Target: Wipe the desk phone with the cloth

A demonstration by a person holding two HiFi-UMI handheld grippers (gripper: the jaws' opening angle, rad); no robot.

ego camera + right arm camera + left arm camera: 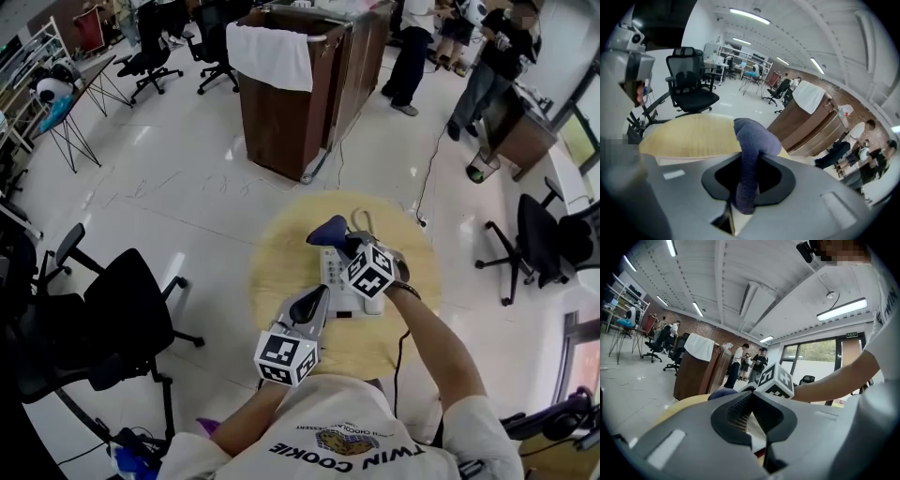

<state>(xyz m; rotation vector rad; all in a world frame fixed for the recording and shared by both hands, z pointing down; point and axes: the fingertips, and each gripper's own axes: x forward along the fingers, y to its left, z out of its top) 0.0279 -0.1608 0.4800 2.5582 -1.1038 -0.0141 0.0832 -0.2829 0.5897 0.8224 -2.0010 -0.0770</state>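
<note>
White short-sleeved T-shirt [361,417], dark print; grey left gripper [314,300] and right gripper [344,247], black-white marker cubes [284,358].

Bright, even light falls from ceiling strip lights [841,309] above the left gripper [752,393]. The floor [169,197] beyond both tools shows glare (pale patches). Fisheye bending darkens the corners. The cloth [754,136] in the right gripper [749,161] looks soft.
</note>
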